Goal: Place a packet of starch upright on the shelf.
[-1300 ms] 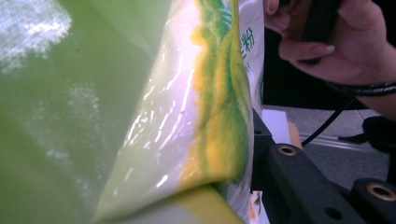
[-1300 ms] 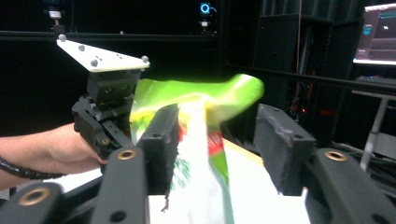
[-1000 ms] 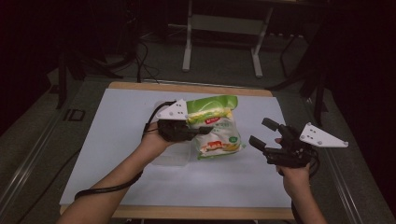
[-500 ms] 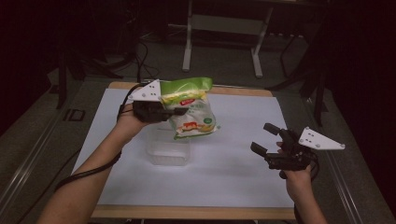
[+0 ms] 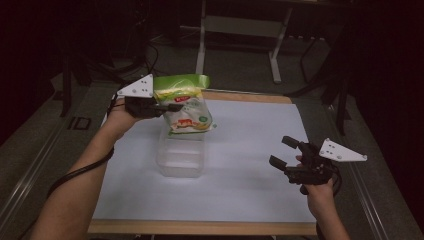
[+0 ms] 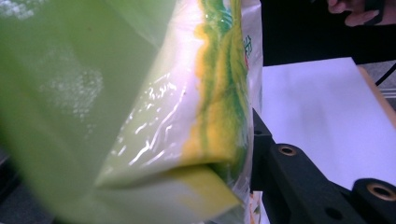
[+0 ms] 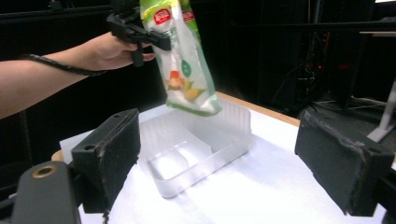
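A green, yellow and white snack bag [image 5: 186,107] hangs in the air with my left gripper [image 5: 167,108] shut on its upper part. In the left gripper view the bag [image 6: 177,107] is pressed against one black jaw. Under it a clear plastic container [image 5: 181,156] with two compartments stands on the white table top [image 5: 250,175]. In the right gripper view the bag's [image 7: 186,65] lower edge hangs just above the container's [image 7: 196,149] far wall. My right gripper [image 5: 281,151] is held open above the table's right side, nothing between its fingers [image 7: 114,149].
The white sheet lies on a wood-edged table [image 5: 200,227]. A metal frame [image 5: 240,30] stands on the dark floor beyond the far edge. A cable [image 5: 75,172] trails from the left gripper along the forearm.
My left gripper has carried the bag up and to the left, which has uncovered the clear container underneath. The right gripper has barely moved and stays open.
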Available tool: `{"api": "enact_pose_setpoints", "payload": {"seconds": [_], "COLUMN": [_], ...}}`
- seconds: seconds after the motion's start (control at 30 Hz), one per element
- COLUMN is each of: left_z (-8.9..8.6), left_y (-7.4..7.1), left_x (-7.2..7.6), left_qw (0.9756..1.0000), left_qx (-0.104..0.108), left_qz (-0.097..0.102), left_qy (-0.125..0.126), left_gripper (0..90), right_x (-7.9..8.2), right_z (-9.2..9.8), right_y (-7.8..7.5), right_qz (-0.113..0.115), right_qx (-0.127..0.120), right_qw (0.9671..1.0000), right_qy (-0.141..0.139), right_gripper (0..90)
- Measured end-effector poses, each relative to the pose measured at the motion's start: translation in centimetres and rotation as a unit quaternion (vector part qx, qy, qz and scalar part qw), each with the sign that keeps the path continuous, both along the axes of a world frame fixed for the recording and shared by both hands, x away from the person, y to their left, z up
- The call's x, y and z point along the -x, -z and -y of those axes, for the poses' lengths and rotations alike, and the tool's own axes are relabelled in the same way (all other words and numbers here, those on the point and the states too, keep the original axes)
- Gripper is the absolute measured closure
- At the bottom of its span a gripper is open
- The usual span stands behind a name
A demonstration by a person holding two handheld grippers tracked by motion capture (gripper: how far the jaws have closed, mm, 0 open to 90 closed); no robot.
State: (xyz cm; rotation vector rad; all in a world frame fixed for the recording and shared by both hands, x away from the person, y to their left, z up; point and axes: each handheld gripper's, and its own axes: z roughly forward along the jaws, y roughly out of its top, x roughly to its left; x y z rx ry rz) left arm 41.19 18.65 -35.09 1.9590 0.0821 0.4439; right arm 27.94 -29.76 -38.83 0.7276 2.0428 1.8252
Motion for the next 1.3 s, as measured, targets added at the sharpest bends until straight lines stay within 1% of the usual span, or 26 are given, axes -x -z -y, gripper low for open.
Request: {"api": "enact_pose_setpoints", "payload": {"seconds": [0.07, 0.13, 0.17, 0.23, 0.3, 0.37, 0.47, 0.57, 0.67, 0.73, 0.77, 0.87, 1.0, 1.1, 1.2, 1.3], "left_z": [-0.4, -0.5, -0.5, -0.5, -0.6, -0.7, -0.8, -0.8, -0.8, -0.8, -0.8, -0.8, -0.6, -0.8, -1.0, -0.9], "left_y": [0.4, 0.9, 1.2, 1.8, 2.3, 2.7, 3.4, 4.0, 4.8, 5.4, 5.7, 6.4, 7.3, 7.8, 8.1, 8.5], "left_x": [-0.5, -1.0, -1.2, -1.6, -2.1, -2.6, -3.1, -3.5, -3.8, -3.9, -4.0, -4.0, -4.3, -4.5, -4.6, -4.6], "left_qw": [1.0, 0.9999, 0.9999, 0.9999, 0.9999, 0.9999, 0.9999, 0.9998, 0.9995, 0.9993, 0.9992, 0.999, 0.9985, 0.9988, 0.9988, 0.9985], "left_qx": [-0.001, -0.006, -0.01, -0.016, -0.014, -0.01, -0.006, -0.014, -0.025, -0.03, -0.032, -0.034, -0.044, -0.034, -0.033, -0.037], "left_qz": [-0.004, -0.008, -0.007, 0.003, 0.006, -0.002, -0.002, -0.003, -0.004, -0.013, -0.014, -0.01, -0.02, -0.026, -0.03, -0.033], "left_qy": [0.003, 0.004, 0.004, 0.003, 0.007, 0.01, 0.014, 0.014, 0.019, 0.021, 0.022, 0.027, 0.025, 0.022, 0.021, 0.021], "left_gripper": [76.0, 76.0, 76.0, 76.0, 75.9, 76.0, 75.9, 75.9, 75.9, 75.9, 75.9, 75.8, 75.8, 75.9, 75.9, 75.9], "right_x": [0.0, -0.1, -0.1, -0.1, -0.2, -0.3, -0.5, -0.6, -0.6, -0.6, -0.7, -0.7, -0.8, -0.8, -0.9, -1.0], "right_z": [0.0, 0.1, 0.1, 0.2, 0.2, 0.1, 0.1, 0.0, 0.1, 0.1, 0.2, 0.3, 0.3, 0.3, 0.2, 0.1], "right_y": [0.1, 0.2, 0.3, 0.5, 0.7, 1.0, 1.4, 1.6, 1.7, 1.7, 1.8, 1.9, 2.1, 2.3, 2.5, 2.7], "right_qz": [-0.001, -0.004, -0.004, -0.006, -0.01, -0.014, -0.019, -0.023, -0.022, -0.022, -0.021, -0.023, -0.024, -0.027, -0.03, -0.033], "right_qx": [0.003, 0.002, 0.003, 0.003, 0.003, 0.005, 0.007, 0.005, 0.004, 0.006, 0.006, 0.004, 0.007, 0.015, 0.014, 0.015], "right_qw": [1.0, 1.0, 1.0, 1.0, 0.9999, 0.9999, 0.9998, 0.9997, 0.9997, 0.9997, 0.9997, 0.9997, 0.9997, 0.9995, 0.9994, 0.9993], "right_qy": [0.001, -0.001, -0.001, -0.001, -0.002, -0.004, -0.006, -0.008, -0.009, -0.009, -0.009, -0.008, -0.008, -0.009, -0.01, -0.012], "right_gripper": [14.1, 14.1, 14.1, 14.1, 14.1, 14.1, 14.1, 14.2, 14.2, 14.2, 14.2, 14.2, 14.2, 14.2, 14.2, 14.2]}}
